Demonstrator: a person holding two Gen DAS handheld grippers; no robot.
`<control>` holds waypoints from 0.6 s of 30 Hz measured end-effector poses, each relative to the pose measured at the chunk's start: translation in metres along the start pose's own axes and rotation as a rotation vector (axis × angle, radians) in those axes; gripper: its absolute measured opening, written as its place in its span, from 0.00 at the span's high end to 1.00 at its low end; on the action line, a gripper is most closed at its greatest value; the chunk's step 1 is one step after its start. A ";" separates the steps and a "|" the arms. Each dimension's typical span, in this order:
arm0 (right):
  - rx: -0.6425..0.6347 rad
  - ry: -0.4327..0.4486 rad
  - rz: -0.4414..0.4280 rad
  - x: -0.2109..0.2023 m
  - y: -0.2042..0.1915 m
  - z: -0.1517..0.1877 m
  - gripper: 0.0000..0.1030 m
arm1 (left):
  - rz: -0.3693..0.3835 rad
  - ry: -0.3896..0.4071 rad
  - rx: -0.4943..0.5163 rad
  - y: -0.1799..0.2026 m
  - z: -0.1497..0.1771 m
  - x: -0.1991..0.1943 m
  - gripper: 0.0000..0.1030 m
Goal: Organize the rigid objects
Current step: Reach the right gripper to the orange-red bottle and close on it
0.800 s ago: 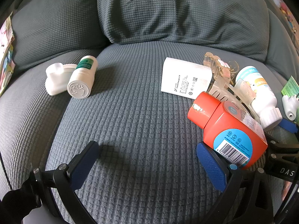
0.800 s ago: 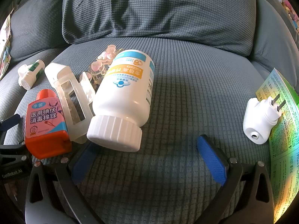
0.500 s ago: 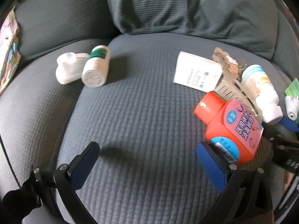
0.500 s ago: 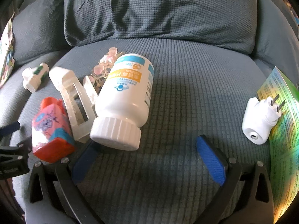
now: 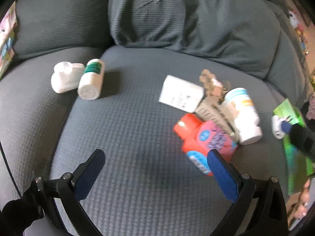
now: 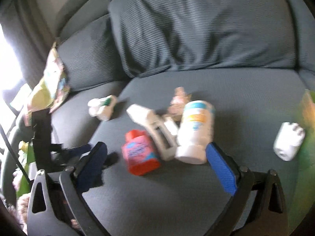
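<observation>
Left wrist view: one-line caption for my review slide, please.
Open left gripper above grey sofa seat cushion, jaws empty; orange-red plastic bottle lies beside its right pad, next to a big white bottle.

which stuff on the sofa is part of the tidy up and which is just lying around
To tidy: red bottle, big white bottle, green-label bottle, white box, hair clip, plug.

Lying about: green leaflet, colourful packet, back cushion.
</observation>
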State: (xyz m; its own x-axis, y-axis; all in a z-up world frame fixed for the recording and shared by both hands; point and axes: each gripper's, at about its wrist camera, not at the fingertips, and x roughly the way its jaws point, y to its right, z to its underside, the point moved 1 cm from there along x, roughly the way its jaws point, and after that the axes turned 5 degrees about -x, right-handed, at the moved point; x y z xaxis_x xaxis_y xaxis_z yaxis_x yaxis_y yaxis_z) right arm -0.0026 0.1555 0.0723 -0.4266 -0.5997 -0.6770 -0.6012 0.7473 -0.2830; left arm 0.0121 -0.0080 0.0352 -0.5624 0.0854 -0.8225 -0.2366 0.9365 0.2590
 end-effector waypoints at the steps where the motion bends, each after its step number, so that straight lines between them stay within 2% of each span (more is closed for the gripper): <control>1: 0.002 -0.014 -0.017 0.003 -0.001 -0.001 0.08 | 0.017 0.006 -0.003 0.001 0.001 -0.002 0.00; 4: 0.006 -0.048 -0.039 0.014 -0.006 -0.003 0.14 | 0.074 -0.001 -0.009 0.008 -0.003 -0.002 0.00; 5: 0.010 -0.062 -0.048 0.019 -0.007 -0.003 0.18 | 0.097 -0.011 -0.006 0.010 -0.003 0.000 0.00; 8: 0.042 -0.104 -0.093 0.033 -0.006 -0.005 0.29 | 0.124 -0.040 -0.024 0.011 -0.004 0.009 0.00; 12: 0.030 -0.140 -0.144 0.044 -0.006 -0.008 0.37 | 0.146 -0.071 -0.053 0.010 -0.003 0.014 0.00; 15: 0.052 -0.174 -0.195 0.056 -0.003 -0.008 0.38 | 0.167 -0.083 -0.070 0.010 -0.003 0.015 0.05; 18: 0.064 -0.219 -0.171 0.067 -0.001 -0.005 0.37 | 0.171 -0.102 -0.074 0.010 -0.002 0.019 0.07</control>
State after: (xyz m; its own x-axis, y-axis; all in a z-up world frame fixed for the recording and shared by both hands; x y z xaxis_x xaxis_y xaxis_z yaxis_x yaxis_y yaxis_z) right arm -0.0339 0.1136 0.0305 -0.1619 -0.6476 -0.7445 -0.6050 0.6612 -0.4436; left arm -0.0025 0.0017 0.0236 -0.5174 0.2788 -0.8090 -0.2043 0.8779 0.4332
